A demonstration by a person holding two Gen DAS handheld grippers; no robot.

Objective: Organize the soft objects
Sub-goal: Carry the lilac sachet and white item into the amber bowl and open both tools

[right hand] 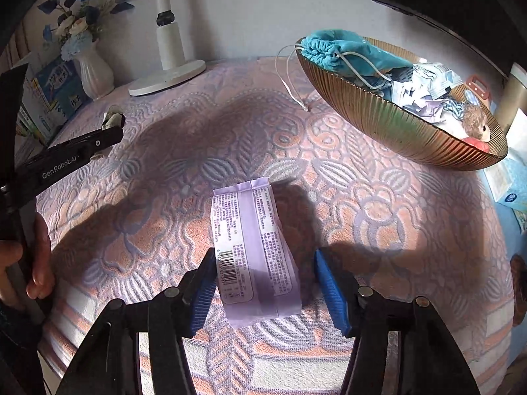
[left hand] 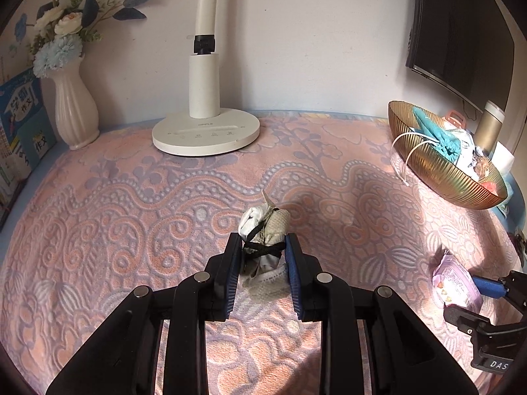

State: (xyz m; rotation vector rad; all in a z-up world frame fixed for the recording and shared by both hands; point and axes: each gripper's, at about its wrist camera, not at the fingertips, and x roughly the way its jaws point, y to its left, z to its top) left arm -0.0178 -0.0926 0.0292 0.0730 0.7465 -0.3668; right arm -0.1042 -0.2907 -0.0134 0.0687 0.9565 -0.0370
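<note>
One lamp [left hand: 204, 98], one vase [left hand: 74, 108], one gold bowl [right hand: 388, 121], one purple packet [right hand: 253, 250], one tied cloth bundle [left hand: 263, 240].

Left wrist view looks forward and down along its fingers [left hand: 263, 263], close over the patterned cloth [left hand: 131, 214]. Right wrist view does likewise, slightly steeper. Shared: lamp [left hand: 204, 98], vase [left hand: 74, 108], bowl [left hand: 438, 171], cloth.

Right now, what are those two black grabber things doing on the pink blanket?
A person is tidying soft things with a grabber in each hand. The left gripper pinches a small rolled cloth bundle. The right gripper sits open around a purple packet lying flat on the pink cover. The gold bowl already holds a teal pouch and other bits.
</note>
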